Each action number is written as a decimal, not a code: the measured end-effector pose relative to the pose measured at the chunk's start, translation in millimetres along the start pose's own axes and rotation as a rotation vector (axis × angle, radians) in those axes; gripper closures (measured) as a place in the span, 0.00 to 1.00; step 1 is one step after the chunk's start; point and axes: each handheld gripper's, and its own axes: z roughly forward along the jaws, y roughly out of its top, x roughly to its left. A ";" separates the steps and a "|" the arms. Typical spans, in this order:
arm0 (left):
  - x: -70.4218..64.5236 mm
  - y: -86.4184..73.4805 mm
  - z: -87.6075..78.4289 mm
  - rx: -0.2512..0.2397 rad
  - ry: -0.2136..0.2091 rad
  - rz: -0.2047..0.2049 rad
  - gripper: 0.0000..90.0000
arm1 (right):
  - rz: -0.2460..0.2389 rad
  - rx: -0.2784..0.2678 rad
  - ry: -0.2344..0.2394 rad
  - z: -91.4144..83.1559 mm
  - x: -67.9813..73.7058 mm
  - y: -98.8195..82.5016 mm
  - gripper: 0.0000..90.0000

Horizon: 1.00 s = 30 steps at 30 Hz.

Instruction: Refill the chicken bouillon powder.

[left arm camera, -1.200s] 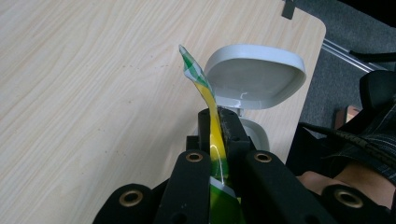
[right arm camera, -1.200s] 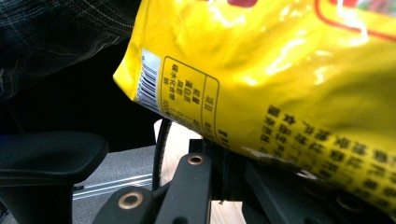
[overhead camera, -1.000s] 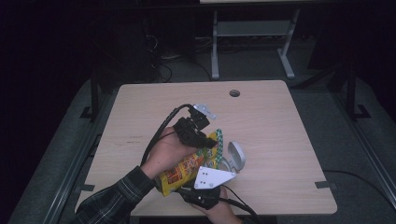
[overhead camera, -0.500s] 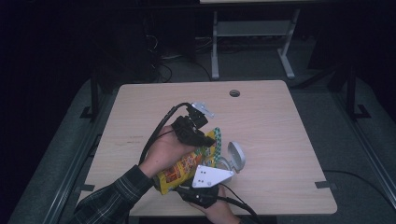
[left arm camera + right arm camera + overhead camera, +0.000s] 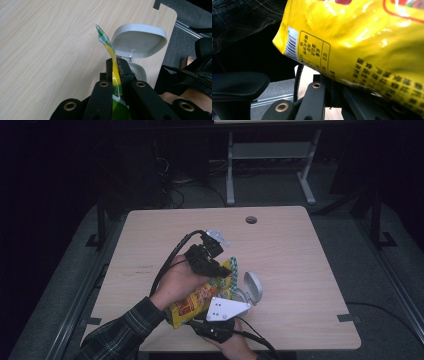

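Observation:
A yellow snack bag [image 5: 197, 300] is held up over the table's near edge between both grippers. My left gripper [image 5: 224, 269] comes in from the left and is shut on the bag's green and yellow top seal [image 5: 110, 51]; in the left gripper view the jaws [image 5: 116, 65] pinch that strip flat. My right gripper [image 5: 220, 301], under its grey plate, points up from the near edge. In the right gripper view its jaws [image 5: 331, 83] are closed on the bag's lower edge, and the printed back of the bag [image 5: 362, 37] hangs over them.
A small white container [image 5: 252, 289] with its hinged lid [image 5: 139, 41] raised stands on the wooden table [image 5: 280, 245] just right of the bag. A cable hole [image 5: 251, 220] lies near the far edge. A chair arm [image 5: 237, 85] sits below the table.

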 end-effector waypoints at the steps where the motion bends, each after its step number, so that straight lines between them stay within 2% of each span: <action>1: 0.0 0.1 0.3 0.001 0.000 0.000 1.00 | 0.001 -0.001 0.000 -0.1 -0.2 0.0 1.00; 30: 0.2 3.7 4.1 0.019 0.002 -0.003 1.00 | 0.023 -0.012 0.003 -1.1 -1.6 -0.2 1.00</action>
